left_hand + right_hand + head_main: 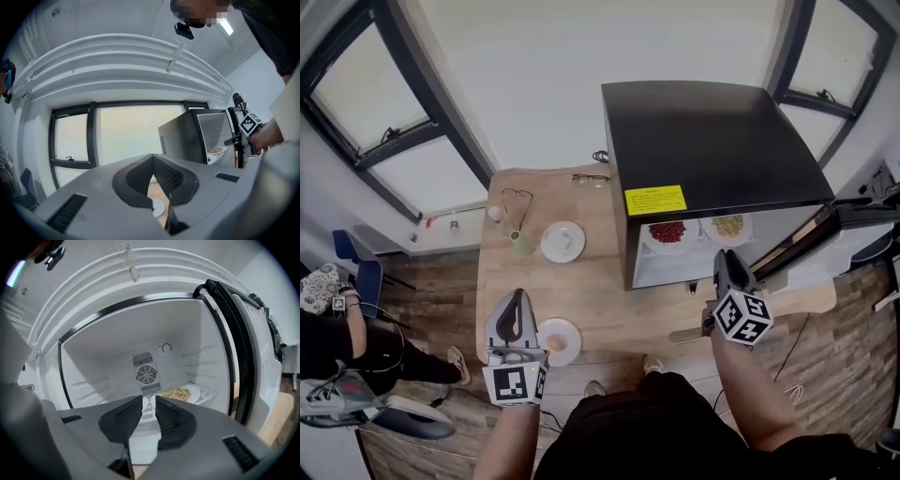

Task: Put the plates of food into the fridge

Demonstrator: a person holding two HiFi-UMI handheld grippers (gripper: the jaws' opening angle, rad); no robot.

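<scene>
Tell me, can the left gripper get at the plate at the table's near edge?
Probably yes. The plate lies just beside the left gripper with nothing between, and its jaws stand open and empty, though it must turn toward it.

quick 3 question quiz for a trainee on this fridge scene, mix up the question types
1. How many plates are already inside the fridge?
2. True or false: the right gripper is holding a plate.
3. Which thing on the table lies nearest the left gripper? A) plate with the orange-pink food B) green cup C) eyeglasses

Key
1. Two: the plate of red food and the plate of yellowish food.
2. False: its jaws stand apart with nothing between them.
3. A, the plate with the orange-pink food.
</scene>
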